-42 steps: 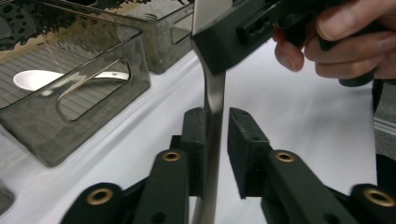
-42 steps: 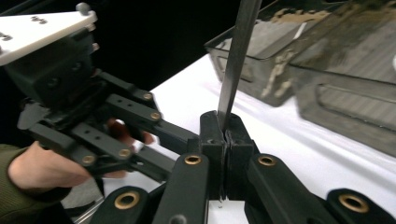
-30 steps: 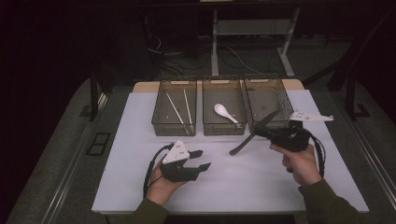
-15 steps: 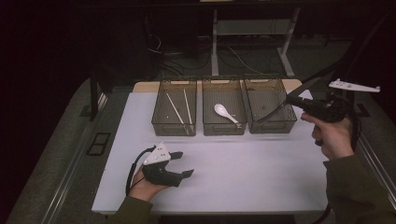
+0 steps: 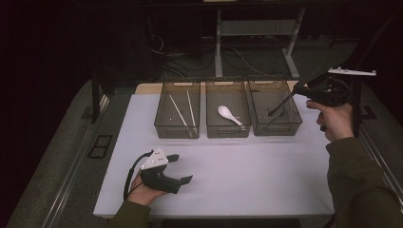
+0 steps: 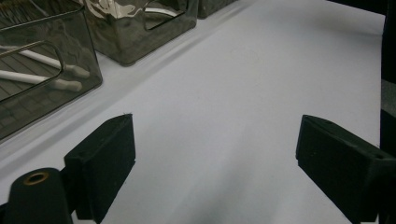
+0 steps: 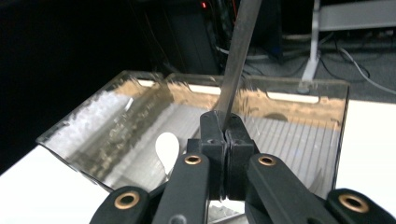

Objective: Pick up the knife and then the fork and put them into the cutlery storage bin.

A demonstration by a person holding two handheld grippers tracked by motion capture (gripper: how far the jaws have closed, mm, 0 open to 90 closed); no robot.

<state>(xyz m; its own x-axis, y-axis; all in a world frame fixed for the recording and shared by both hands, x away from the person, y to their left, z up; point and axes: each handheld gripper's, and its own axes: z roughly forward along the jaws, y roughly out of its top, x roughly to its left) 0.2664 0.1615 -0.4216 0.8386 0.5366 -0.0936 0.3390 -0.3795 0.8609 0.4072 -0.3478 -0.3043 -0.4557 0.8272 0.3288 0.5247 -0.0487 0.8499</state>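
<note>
Sorting cutlery into bins; we judge it well along.

- Done: the chopsticks (image 5: 179, 114) lie in the left bin (image 5: 159, 126) and the white spoon (image 5: 227, 114) lies in the middle bin (image 5: 209, 128).
- In hand: the right gripper (image 5: 300, 90) is clamped tight on one end of a long dark utensil (image 5: 283, 102). It is raised over the far right corner of the table (image 5: 266, 175). The utensil slants down to the left, its lower end inside the right bin (image 5: 298, 118). We cannot tell whether that end touches the floor of the bin, or what kind of utensil it is.
- The right gripper view confirms the clamp: the jaws meet on a flat metal shaft (image 7: 238, 56) that rises from between them.
- Left: lower the utensil the rest of the way and let go. We see nothing loose on the table, so this looks like the last piece.

The left gripper (image 5: 181, 168) rests low near the front left of the table. Its jaws stand wide, having just been opening, with nothing between them. The left gripper view shows bare white tabletop between the pads (image 6: 100, 163).

Around: the three smoky clear bins stand side by side along the far edge, touching or nearly so. Cables and a desk frame lie behind on the dark floor.

In the way: little. The right bin's near wall and the wall shared with the middle bin could catch the slanted utensil if it drops early.
</note>
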